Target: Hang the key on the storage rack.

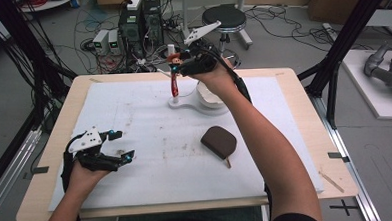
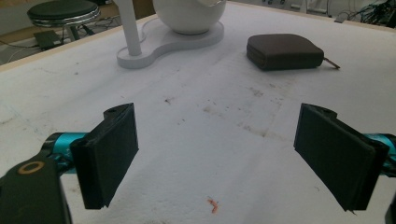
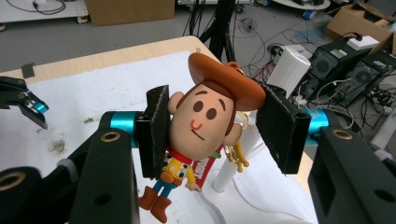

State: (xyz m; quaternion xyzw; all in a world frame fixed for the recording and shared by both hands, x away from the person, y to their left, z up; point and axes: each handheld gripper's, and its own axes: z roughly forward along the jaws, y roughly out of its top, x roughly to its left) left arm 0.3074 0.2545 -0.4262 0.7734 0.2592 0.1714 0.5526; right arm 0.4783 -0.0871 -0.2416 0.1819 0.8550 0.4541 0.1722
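Observation:
A cowboy figure keychain [image 3: 203,123] with a brown hat, a gold clasp [image 3: 236,156] and a red tag hangs in the air. My right gripper [image 3: 212,126] is shut on its head, one pad on the cheek and the other on the hat brim. In the high view the right gripper [image 1: 180,61] holds the figure [image 1: 172,59] beside the top of the white post [image 1: 170,47] of a stand [image 1: 183,102] at the far middle. My left gripper [image 1: 124,144] rests low at the near left, open, with nothing between its pads [image 2: 109,154].
A white bowl [image 2: 189,14] sits on the stand's base [image 2: 159,44]. A brown zip case [image 1: 219,141] lies right of centre on the white mat [image 1: 149,122]. Computers, cables and a stool [image 1: 224,16] stand on the floor beyond the far edge.

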